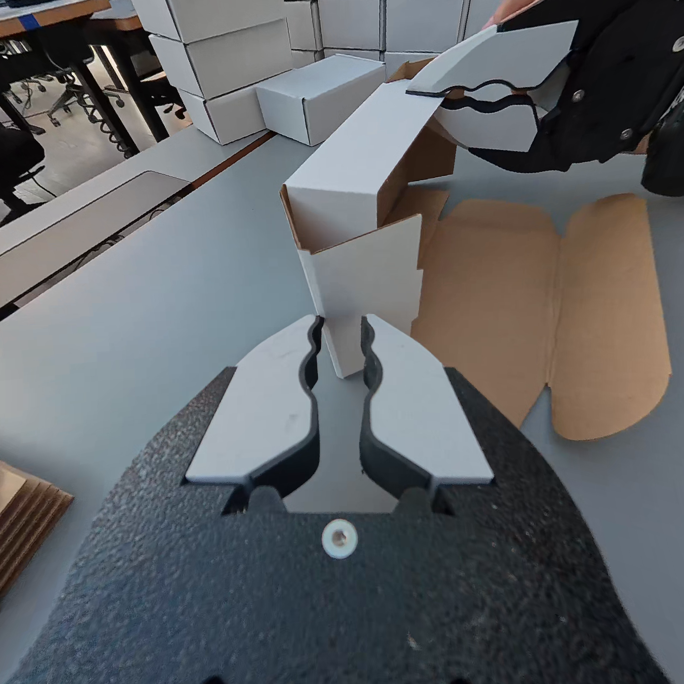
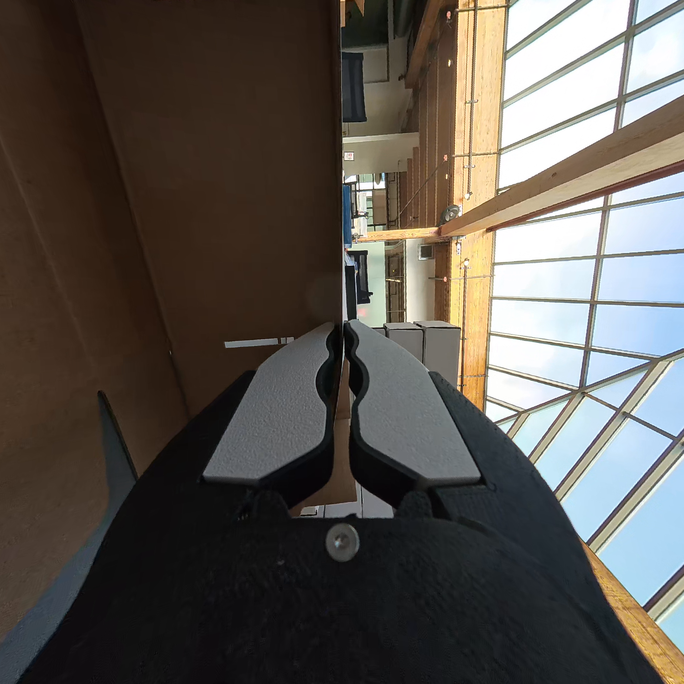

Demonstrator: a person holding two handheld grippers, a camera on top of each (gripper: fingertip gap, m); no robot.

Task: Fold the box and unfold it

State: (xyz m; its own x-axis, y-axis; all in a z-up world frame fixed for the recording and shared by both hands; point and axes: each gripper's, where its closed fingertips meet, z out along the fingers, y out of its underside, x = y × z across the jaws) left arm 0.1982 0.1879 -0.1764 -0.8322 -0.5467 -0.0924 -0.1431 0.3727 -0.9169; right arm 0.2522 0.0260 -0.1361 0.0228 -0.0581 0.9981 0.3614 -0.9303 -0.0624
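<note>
A cardboard box (image 1: 351, 155), white outside and brown inside, lies partly folded on the grey table (image 1: 166, 314). One long wall stands up, and its brown lid panel (image 1: 555, 314) lies flat to the right. My left gripper (image 1: 341, 325) is open, low over the table, with the lower corner of a white end flap (image 1: 355, 281) between its fingertips. My right gripper (image 1: 425, 97) is shut on the far top edge of the raised wall. In the right wrist view my right gripper (image 2: 342, 327) pinches the thin cardboard edge, and the brown inner face (image 2: 185, 185) fills the left.
Stacks of folded white boxes (image 1: 222, 55) stand at the back of the table, with a single one (image 1: 318, 100) in front of them. A pile of flat brown cardboard (image 1: 26, 518) lies at the near left. Desks and office chairs (image 1: 74, 92) stand beyond the table's left edge.
</note>
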